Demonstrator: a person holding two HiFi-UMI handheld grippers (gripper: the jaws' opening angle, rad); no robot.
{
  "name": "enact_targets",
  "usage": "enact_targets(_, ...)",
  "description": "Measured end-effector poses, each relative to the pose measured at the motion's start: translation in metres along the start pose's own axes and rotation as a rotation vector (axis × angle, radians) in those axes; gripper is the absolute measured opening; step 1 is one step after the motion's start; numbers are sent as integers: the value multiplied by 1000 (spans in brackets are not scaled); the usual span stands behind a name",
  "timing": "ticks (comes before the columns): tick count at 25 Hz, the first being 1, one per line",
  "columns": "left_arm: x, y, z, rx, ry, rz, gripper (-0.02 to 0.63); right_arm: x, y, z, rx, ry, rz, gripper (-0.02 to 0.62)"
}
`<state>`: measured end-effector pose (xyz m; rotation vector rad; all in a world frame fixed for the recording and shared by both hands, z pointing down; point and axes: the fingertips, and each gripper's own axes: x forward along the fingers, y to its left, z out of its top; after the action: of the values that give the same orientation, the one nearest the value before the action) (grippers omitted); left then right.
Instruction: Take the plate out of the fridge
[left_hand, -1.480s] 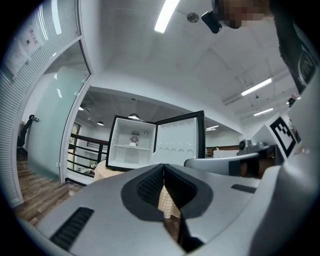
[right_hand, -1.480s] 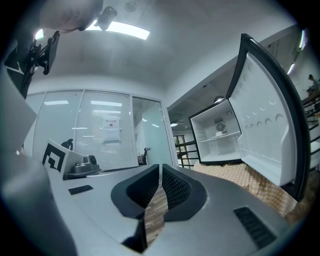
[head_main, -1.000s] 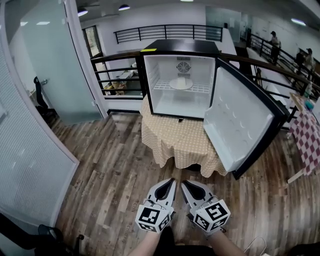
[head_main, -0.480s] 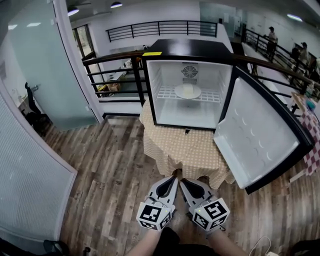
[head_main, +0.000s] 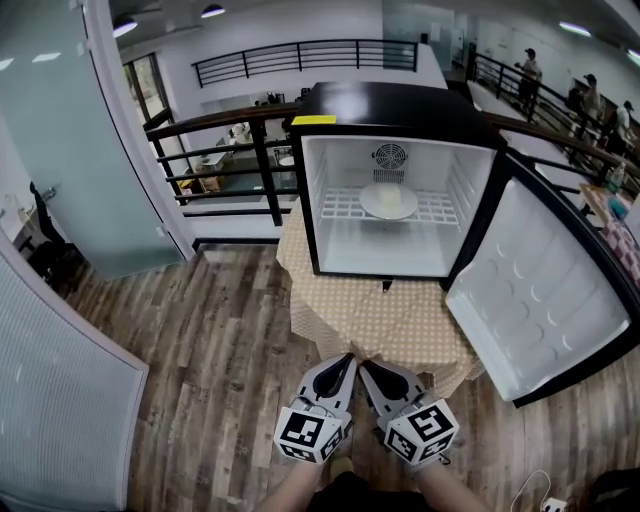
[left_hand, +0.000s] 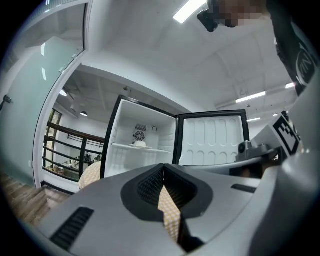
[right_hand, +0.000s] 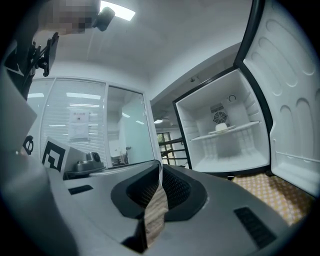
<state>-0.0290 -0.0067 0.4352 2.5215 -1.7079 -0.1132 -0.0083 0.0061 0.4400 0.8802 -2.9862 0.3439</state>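
A small black fridge (head_main: 330, 110) stands with its door (head_main: 545, 295) swung wide to the right. On its white wire shelf lies a white plate (head_main: 389, 201) with a pale lump on it; the plate (left_hand: 139, 144) also shows in the left gripper view, and the plate (right_hand: 221, 128) in the right gripper view. My left gripper (head_main: 346, 359) and right gripper (head_main: 364, 365) are held side by side low in the head view, well short of the fridge. Both are shut with nothing between the jaws.
The fridge sits on a table under a tan checked cloth (head_main: 380, 315). A black railing (head_main: 220, 145) runs behind it, a glass partition (head_main: 60, 150) stands to the left. Wood plank floor (head_main: 215, 350) lies between me and the table. People (head_main: 528, 68) stand far back right.
The fridge and table have come closer and larger in the head view as I walk toward them. Both grippers stay shut in the same pose.
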Motion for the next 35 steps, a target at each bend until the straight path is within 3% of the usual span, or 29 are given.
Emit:
enact_targets(15,46,39,-28,-55,47,-52,8,47,-46,-20,63,28,-81,43)
enact_targets(25,111,87,-4,-17,19,-44,8,108,-95,19,44,-35,-71,43)
enact_targets(35,168,101,2,-23,14,-88,8,133,-147,34,56,-47,-118,43)
